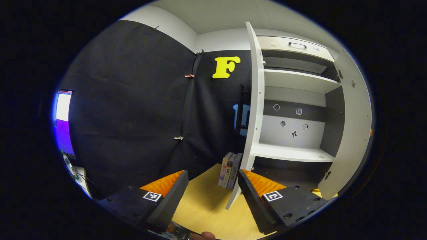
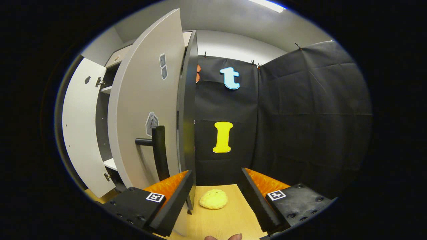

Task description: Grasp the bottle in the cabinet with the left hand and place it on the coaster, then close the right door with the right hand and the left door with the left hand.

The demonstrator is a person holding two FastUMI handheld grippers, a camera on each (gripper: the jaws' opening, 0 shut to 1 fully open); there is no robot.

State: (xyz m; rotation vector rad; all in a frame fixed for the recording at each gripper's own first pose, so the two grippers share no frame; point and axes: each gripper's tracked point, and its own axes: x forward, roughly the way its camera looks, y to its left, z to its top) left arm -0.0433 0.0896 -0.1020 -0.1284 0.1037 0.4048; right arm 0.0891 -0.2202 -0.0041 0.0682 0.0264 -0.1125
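Black booth cloth backs the desk (image 2: 230, 223), where the right gripper (image 2: 215, 196), fingers wide apart and empty, sits lower-centre with the right door (image 2: 140, 110) upright, just upper-left.

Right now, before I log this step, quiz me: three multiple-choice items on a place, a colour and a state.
1. Where do the books stand?
A) on the tabletop
B) on a shelf
C) on the drawer

2. What colour is the door handle?
A) white
B) black
C) yellow

3. The left door and right door are:
A) both shut
B) one shut
C) both open

Key:
1. A, they stand upright on the wood.
2. B, a black bar on the pale door.
3. C, both swing out and bare the shelves.
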